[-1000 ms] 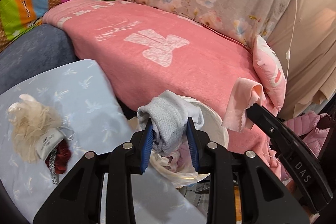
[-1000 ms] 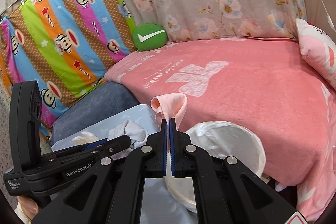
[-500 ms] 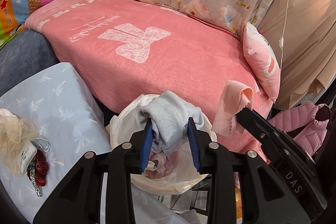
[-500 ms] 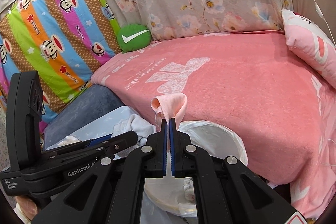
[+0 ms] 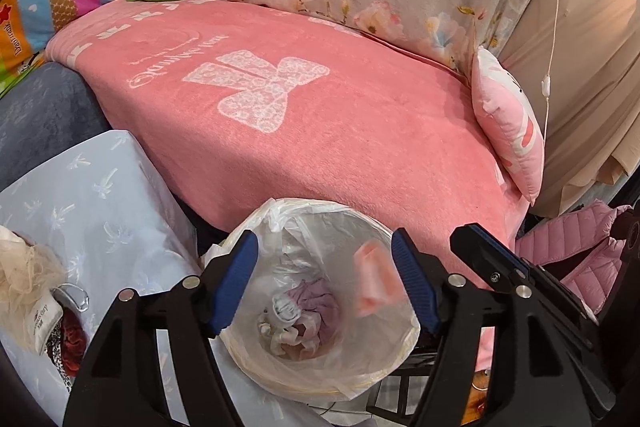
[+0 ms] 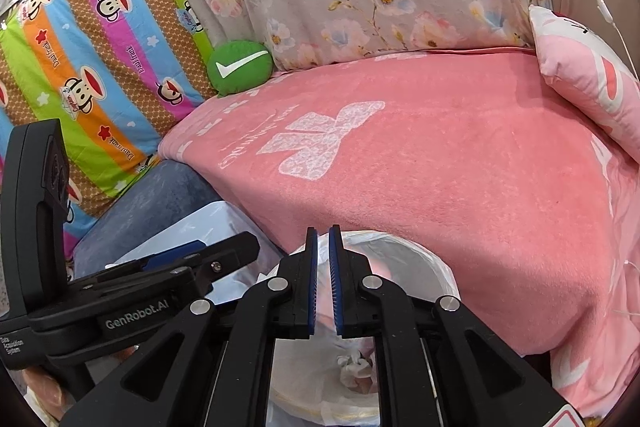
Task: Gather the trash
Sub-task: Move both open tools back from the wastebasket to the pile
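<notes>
Both grippers just let go over the white plastic-lined round bin (image 5: 320,307): left gripper (image 5: 324,283) wide and empty, right gripper (image 6: 323,279) barely cracked. The blurry pink cloth (image 5: 374,279), probably mid-fall, might snag the rim.

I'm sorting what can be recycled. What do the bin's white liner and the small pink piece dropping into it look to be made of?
The white bin liner looks like thin plastic film: translucent, glossy, crinkled and bunched over the rim. The small pink piece seems to be soft cloth, matte and folded, though it is blurred, so the weave cannot be told.
</notes>
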